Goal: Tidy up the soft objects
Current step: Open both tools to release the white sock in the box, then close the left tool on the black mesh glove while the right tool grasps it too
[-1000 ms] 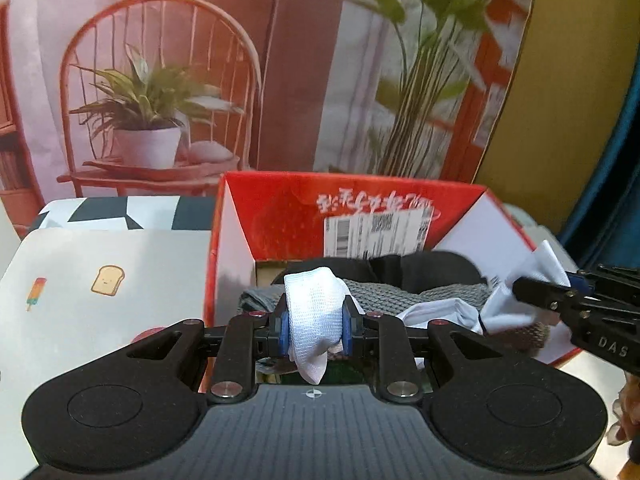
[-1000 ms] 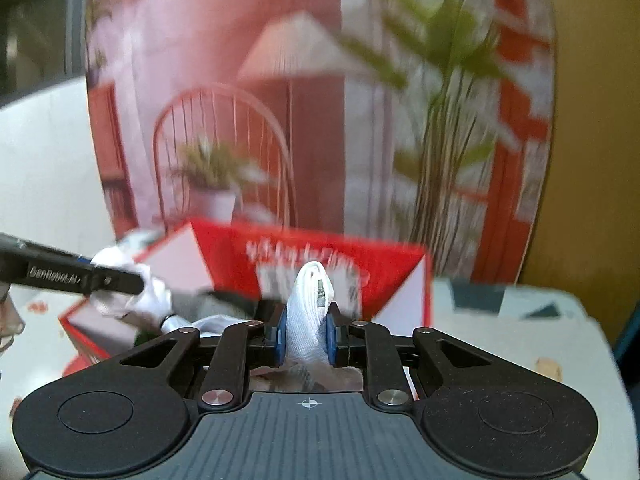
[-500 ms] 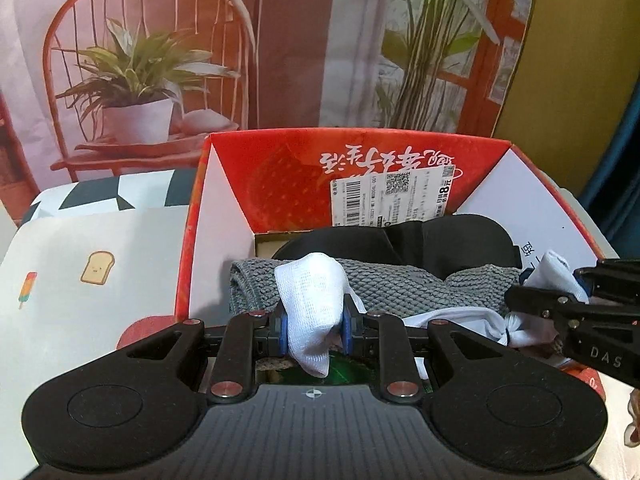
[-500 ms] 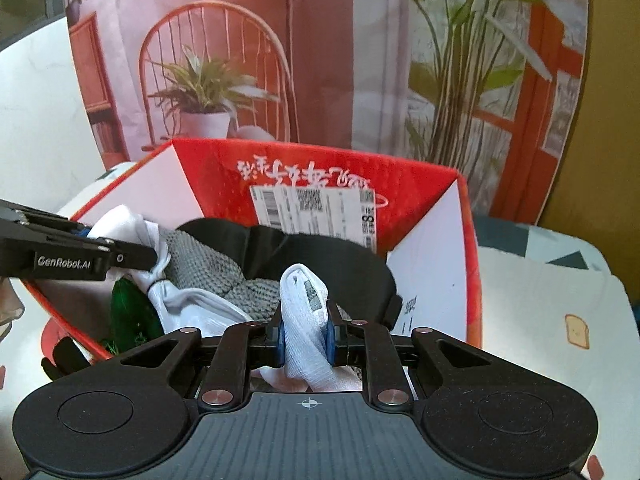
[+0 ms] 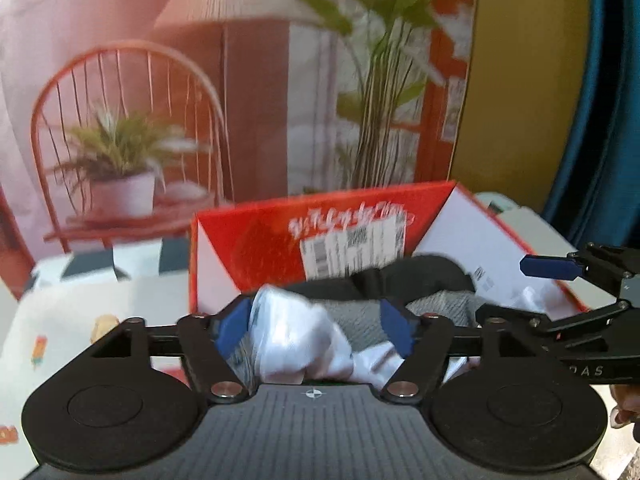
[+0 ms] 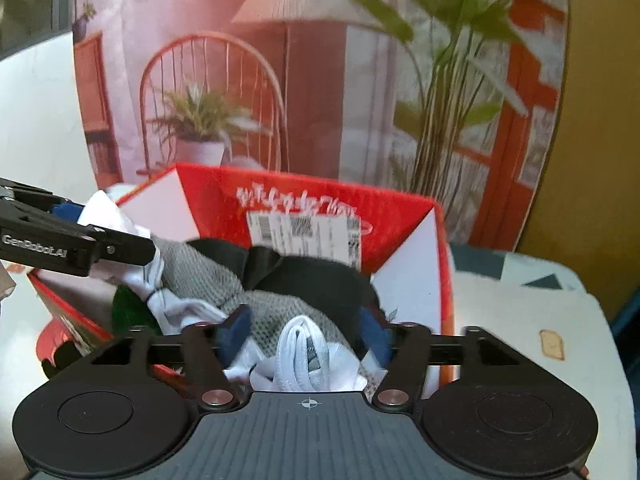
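Both views motion-blurred; red cardboard box point(image 5: 256, 240) label unreadable. Left gripper point(image 5: 314, 326) jaws spread, white sock point(image 5: 296, 340) lies loose between them, touching the left pad only. Right gripper point(image 6: 306, 334) also spread, the sock's other end point(image 6: 304, 356) slack inside the box on the grey knit point(image 6: 200, 276). Green item point(image 6: 124, 308) at the box's left wall shows in right view only.

Backdrop and surface cloth

A printed backdrop point(image 5: 248, 92) showing a red chair, potted plant and lamp stood behind the surface's far edge; a cloth point(image 6: 520, 320) with a toast print covered the surface, and a blue curtain point(image 5: 600, 120) hung at its right.
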Demonstrator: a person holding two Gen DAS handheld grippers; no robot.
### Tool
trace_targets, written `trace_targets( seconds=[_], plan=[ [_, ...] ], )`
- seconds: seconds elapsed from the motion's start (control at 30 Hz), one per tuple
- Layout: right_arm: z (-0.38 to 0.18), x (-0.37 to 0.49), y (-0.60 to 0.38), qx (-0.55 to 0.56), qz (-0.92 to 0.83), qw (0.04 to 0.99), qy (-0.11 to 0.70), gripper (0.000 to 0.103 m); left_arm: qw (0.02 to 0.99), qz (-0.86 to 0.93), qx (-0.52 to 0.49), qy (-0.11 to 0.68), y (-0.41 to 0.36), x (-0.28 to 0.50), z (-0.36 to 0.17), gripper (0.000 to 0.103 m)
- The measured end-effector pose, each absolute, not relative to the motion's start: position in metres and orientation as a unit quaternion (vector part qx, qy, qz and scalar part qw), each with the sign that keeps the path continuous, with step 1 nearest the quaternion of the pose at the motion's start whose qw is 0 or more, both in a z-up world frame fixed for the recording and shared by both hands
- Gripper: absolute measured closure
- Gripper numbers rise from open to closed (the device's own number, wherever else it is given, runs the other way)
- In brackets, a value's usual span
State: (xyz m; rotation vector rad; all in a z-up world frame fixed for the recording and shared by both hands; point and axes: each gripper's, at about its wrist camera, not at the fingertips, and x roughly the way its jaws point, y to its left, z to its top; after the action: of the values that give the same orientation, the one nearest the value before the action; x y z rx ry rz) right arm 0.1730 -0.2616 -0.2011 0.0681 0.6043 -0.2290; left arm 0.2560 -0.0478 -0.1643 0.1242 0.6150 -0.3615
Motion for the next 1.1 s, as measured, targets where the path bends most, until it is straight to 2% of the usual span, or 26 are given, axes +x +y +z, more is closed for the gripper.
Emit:
trace_targets(
  seconds=[0.13, 0.2, 0.37, 0.53, 0.67, 0.77, 0.9, 1.07, 1.1],
  plan=[
    [-0.191, 0.158, -0.257, 0.022, -0.121, 0.959, 0.256, 0.022, 0.951, -0.171, 0.062, 0.251, -0.043, 0.236, -0.146, 0.014],
    [-0.186, 0.146, -0.254, 0.023, -0.126, 0.966, 0.224, 0.015, 0.956, -0.170, 0.057, 0.233, -0.037, 0.224, -0.141, 0.012],
    [-0.188, 0.113, -0.244, 0.058, -0.146, 0.976, 0.152, 0.009, 0.964, -0.163, 0.055, 0.203, -0.024, 0.183, -0.145, 0.011],
    [-0.206, 0.081, -0.229, 0.094, -0.158, 0.976, 0.119, 0.010, 0.962, -0.154, 0.052, 0.217, -0.010, 0.148, -0.168, 0.012],
    [-0.225, 0.065, -0.221, 0.111, -0.156, 0.973, 0.126, 0.011, 0.959, -0.148, 0.042, 0.236, 0.000, 0.142, -0.187, 0.013],
    [-0.239, 0.062, -0.214, 0.108, -0.150, 0.972, 0.146, 0.012, 0.953, -0.145, 0.027, 0.263, 0.006, 0.144, -0.206, 0.021],
    [-0.255, 0.067, -0.206, 0.107, -0.141, 0.968, 0.179, 0.013, 0.941, -0.141, -0.004, 0.308, 0.015, 0.154, -0.235, 0.036],
    [-0.273, 0.075, -0.202, 0.113, -0.139, 0.961, 0.211, 0.015, 0.926, -0.132, -0.060, 0.348, 0.025, 0.176, -0.262, 0.037],
    [-0.276, 0.077, -0.203, 0.117, -0.141, 0.959, 0.216, 0.016, 0.924, -0.136, -0.064, 0.351, 0.025, 0.178, -0.267, 0.043]
  ],
)
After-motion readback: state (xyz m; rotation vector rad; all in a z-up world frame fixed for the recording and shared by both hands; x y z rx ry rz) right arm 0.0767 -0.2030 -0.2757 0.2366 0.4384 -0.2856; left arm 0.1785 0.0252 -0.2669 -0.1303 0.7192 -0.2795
